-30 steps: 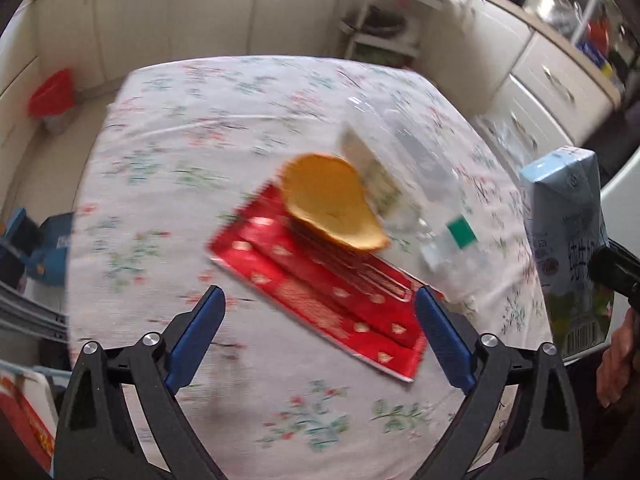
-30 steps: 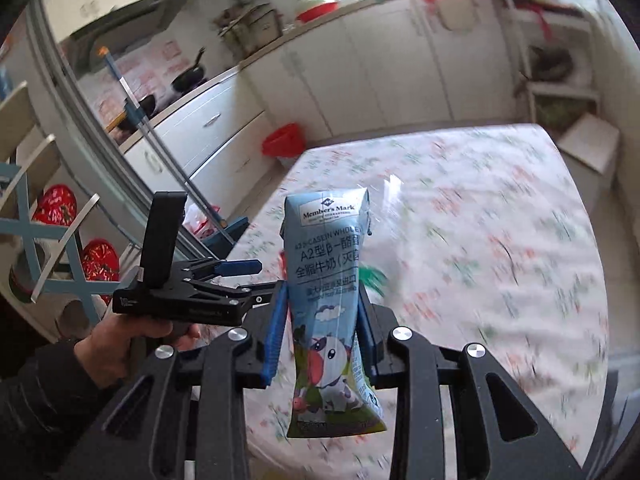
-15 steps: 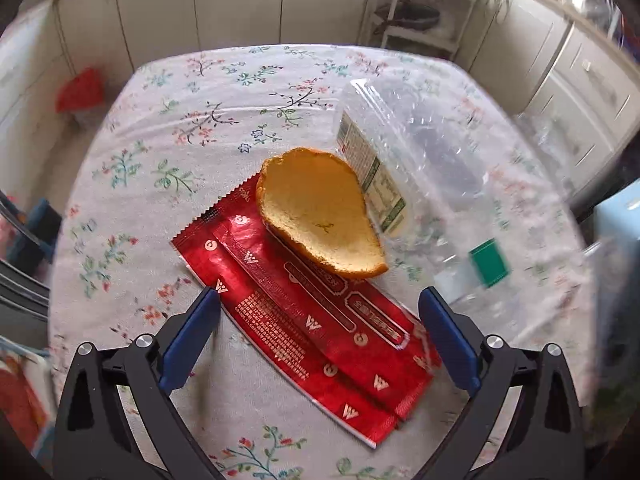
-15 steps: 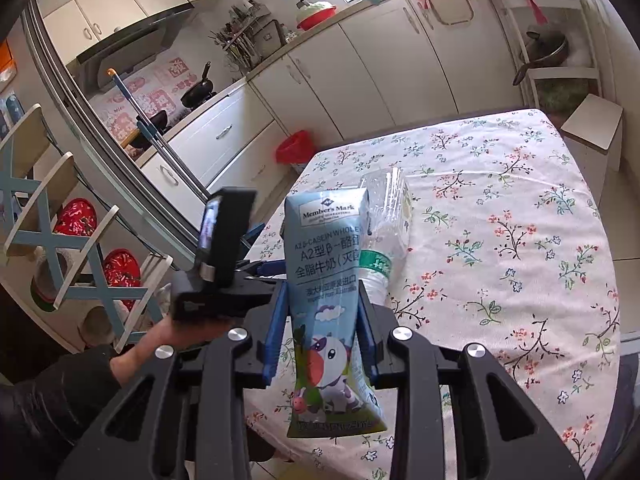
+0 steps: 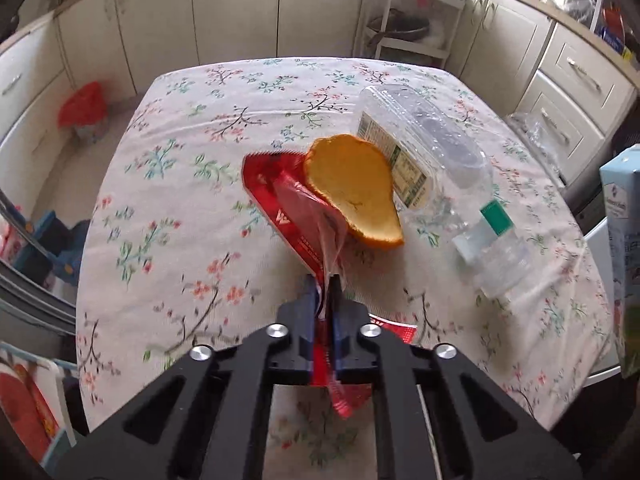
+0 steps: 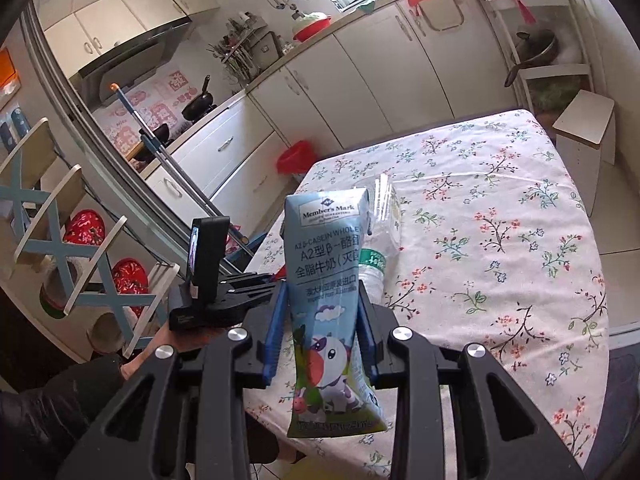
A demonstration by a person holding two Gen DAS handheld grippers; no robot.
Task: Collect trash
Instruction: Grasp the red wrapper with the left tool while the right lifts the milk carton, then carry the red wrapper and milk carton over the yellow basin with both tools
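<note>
My left gripper (image 5: 325,286) is shut on a red foil wrapper (image 5: 288,208), which buckles upward off the floral tablecloth (image 5: 180,200). An orange peel (image 5: 352,188) lies against the wrapper's far end. A crushed clear plastic bottle (image 5: 432,160) with a green label lies to its right. My right gripper (image 6: 320,312) is shut on a blue milk carton (image 6: 326,280) and holds it upright above the table's near edge; the carton also shows at the right edge of the left wrist view (image 5: 624,248). The left gripper body (image 6: 224,296) shows to the carton's left.
A red bin (image 5: 82,110) stands on the floor at the table's far left, also seen in the right wrist view (image 6: 294,156). White cabinets (image 5: 240,12) line the walls. A small white stool (image 6: 584,136) stands by the table's far right corner.
My left gripper has closed on the red wrapper's near end and the wrapper has crumpled upward. The right gripper still holds the carton, shifted slightly.
</note>
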